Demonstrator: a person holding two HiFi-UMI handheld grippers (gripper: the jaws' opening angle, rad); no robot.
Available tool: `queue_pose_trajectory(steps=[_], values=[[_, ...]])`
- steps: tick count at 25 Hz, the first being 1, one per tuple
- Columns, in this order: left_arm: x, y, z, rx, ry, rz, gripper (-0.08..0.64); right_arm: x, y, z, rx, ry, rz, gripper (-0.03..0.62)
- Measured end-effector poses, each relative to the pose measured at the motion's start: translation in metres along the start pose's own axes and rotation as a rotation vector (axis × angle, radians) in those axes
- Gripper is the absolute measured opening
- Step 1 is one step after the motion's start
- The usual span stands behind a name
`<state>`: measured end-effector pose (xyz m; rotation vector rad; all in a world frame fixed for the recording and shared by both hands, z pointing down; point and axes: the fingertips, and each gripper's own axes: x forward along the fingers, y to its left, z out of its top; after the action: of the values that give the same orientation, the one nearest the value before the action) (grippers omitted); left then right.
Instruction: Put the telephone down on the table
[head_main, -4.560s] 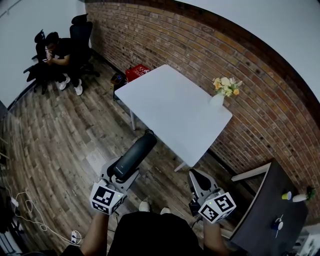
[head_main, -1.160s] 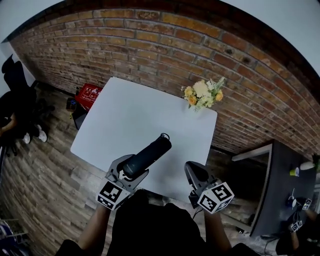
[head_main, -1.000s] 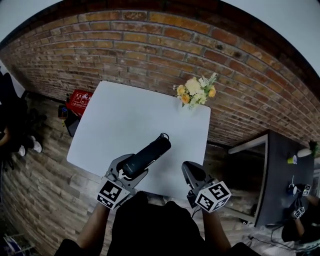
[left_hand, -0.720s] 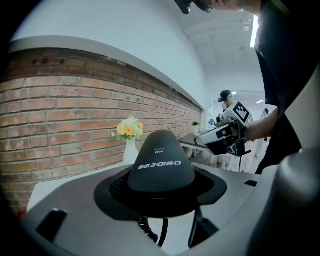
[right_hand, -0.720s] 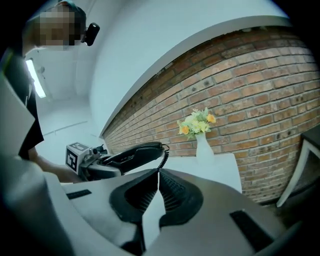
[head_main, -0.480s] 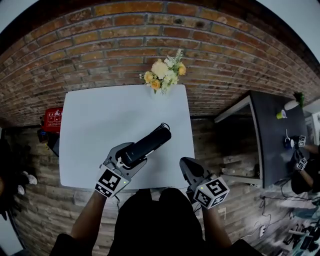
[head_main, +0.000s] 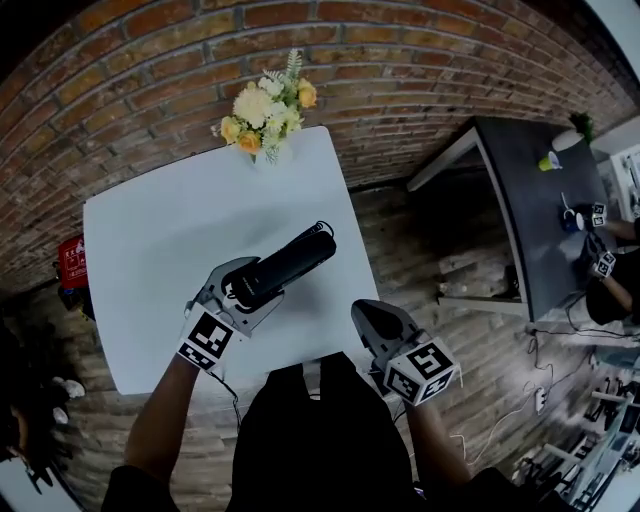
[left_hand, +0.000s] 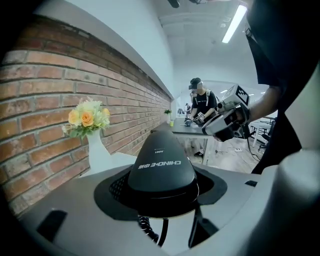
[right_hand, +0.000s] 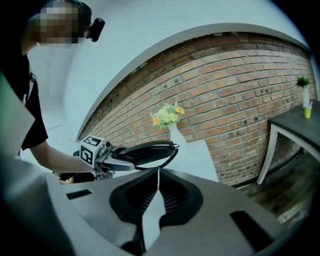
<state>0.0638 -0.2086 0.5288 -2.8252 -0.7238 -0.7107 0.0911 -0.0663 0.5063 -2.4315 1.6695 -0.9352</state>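
A black telephone handset (head_main: 287, 264) lies lengthwise between the jaws of my left gripper (head_main: 238, 292), which is shut on its near end. The handset (right_hand: 148, 149) hangs a little above the white table (head_main: 150, 225), over its right front part, with a coiled cord (right_hand: 170, 156) drooping under it. In the left gripper view the handset (left_hand: 161, 167) fills the gap between the jaws. My right gripper (head_main: 372, 322) floats off the table's right front corner; its pads (right_hand: 150, 197) meet with nothing between them.
A white vase of yellow and white flowers (head_main: 262, 104) stands at the table's far edge against the brick wall (head_main: 150, 60). A dark table (head_main: 530, 190) with small items is to the right. A person (left_hand: 200, 100) stands behind it.
The head view has swung, so the table now sits further left. Both grippers have come lower and further over the table's front. The handset stays in the left gripper.
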Motion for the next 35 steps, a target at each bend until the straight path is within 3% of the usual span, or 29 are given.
queue_pose_trajectory(steps=[8, 14, 18, 35], values=[[0.048, 0.011, -0.037, 0.043, 0.061, -0.081, 0.291, 0.015, -0.015, -0.029, 0.067, 0.033, -0.036, 0.023], [0.071, 0.025, -0.049, 0.057, 0.066, -0.088, 0.291, 0.027, -0.025, -0.044, 0.100, 0.055, -0.046, 0.023], [0.079, 0.039, -0.053, 0.057, 0.065, -0.089, 0.291, 0.042, -0.026, -0.047, 0.122, 0.051, -0.035, 0.023], [0.101, 0.033, -0.103, 0.119, 0.132, -0.229, 0.293, 0.069, -0.030, -0.062, 0.156, 0.090, -0.069, 0.023]])
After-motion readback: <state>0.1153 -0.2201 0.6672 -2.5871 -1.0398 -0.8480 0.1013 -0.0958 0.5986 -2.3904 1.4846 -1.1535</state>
